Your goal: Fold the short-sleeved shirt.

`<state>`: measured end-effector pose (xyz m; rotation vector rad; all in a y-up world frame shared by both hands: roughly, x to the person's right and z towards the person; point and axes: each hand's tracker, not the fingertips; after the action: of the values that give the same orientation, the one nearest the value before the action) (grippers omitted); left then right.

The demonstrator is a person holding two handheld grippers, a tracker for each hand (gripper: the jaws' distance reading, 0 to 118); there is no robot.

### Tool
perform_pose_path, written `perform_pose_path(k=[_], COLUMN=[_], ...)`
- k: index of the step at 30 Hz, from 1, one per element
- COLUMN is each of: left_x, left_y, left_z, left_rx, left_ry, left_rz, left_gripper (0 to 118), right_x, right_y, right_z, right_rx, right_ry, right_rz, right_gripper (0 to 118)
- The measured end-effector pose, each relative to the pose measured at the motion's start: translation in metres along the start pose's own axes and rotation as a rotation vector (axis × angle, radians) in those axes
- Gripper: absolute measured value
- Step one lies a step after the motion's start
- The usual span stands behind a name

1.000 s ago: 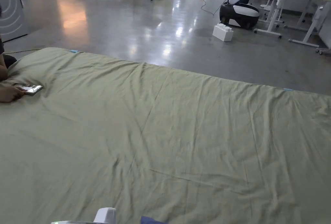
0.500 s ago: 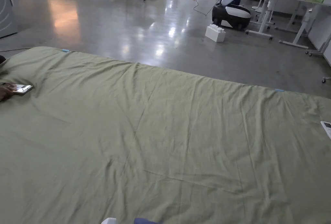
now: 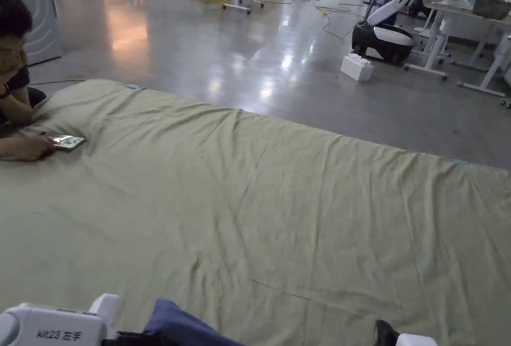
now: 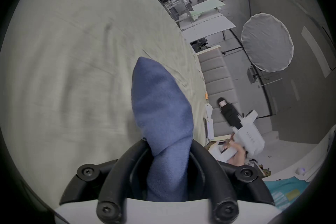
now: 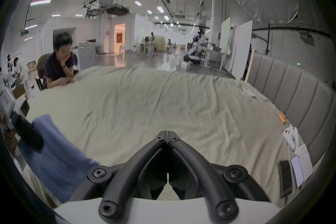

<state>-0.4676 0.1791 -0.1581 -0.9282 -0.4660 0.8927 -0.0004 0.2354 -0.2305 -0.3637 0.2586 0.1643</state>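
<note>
The blue short-sleeved shirt (image 4: 160, 109) is bunched into a roll that sticks out from between the jaws of my left gripper (image 4: 169, 142), which is shut on it above the green sheet. In the head view, the shirt (image 3: 174, 322) and the white left gripper (image 3: 120, 334) sit at the bottom left edge. More of the shirt (image 5: 54, 155) hangs at the left of the right gripper view. My right gripper (image 5: 167, 132) is shut with nothing between its jaws, a short way right of the shirt; its dark tip (image 3: 385, 332) shows at the bottom edge.
The wide bed is covered by a wrinkled green sheet (image 3: 279, 202). A person leans on its far left corner with a phone (image 3: 67, 141). A grey padded headboard (image 5: 291, 86) runs along the right, with phones and small items (image 5: 285, 178) beside it. On the floor beyond stand a white block (image 3: 357, 67) and a robot (image 3: 384, 38).
The head camera has shifted. The left gripper and the blue shirt now reach higher at the bottom edge, and the right gripper's tip has come into view.
</note>
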Motion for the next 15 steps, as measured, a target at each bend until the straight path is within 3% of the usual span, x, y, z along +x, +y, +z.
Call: perform_pose_path(k=[9,15], left_x=[-0.083,-0.084], left_y=[0.064,0.099], left_z=[0.153,0.218], left_rx=[0.038,0.065], left_ry=[0.241,0.417], left_rz=[0.056,0.044], left_gripper=[20,20], right_x=[0.036,0.049], right_y=[0.057,0.059], right_z=[-0.003,-0.001], right_rx=[0.136,0.135], right_ry=[-0.072,-0.127], right_rz=[-0.070,-0.082], right_gripper=[1,1])
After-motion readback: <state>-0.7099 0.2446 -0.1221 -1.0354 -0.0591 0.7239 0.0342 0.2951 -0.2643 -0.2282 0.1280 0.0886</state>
